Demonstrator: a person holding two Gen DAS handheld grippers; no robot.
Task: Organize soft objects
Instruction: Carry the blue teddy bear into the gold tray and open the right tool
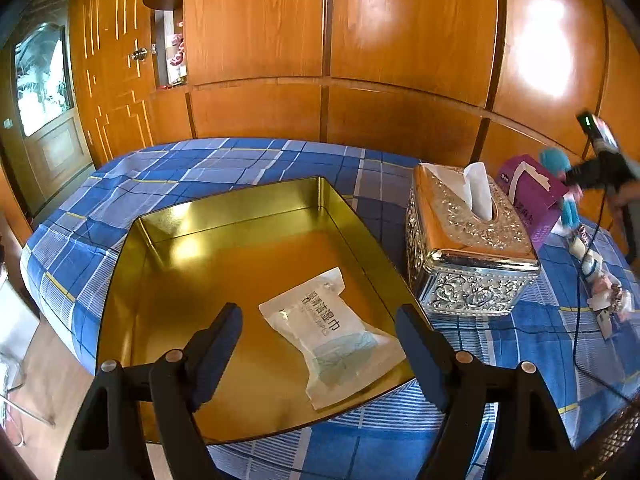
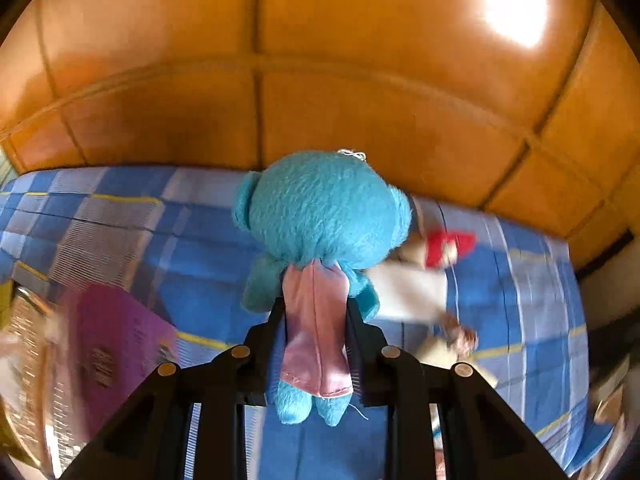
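Observation:
A white wet-wipes pack [image 1: 332, 332] lies flat in a shallow gold metal tray [image 1: 240, 200] on the blue plaid cloth. My left gripper [image 1: 319, 313] hangs above the tray's near side, open, with the pack lying below and between its fingers, apart from both. A blue plush toy [image 2: 320, 212] in a pink dress hangs lifted off the cloth, with my right gripper [image 2: 316, 304] shut on its body. The left wrist view shows the same plush toy [image 1: 554, 160] and right gripper [image 1: 600, 170] raised at the far right.
An ornate silver tissue box [image 1: 472, 248] stands right of the tray, with a purple carton [image 1: 532, 196] behind it. Several small soft toys [image 1: 604, 292] and a black cable [image 1: 578, 320] lie on the cloth at the right. A wooden panelled wall runs behind.

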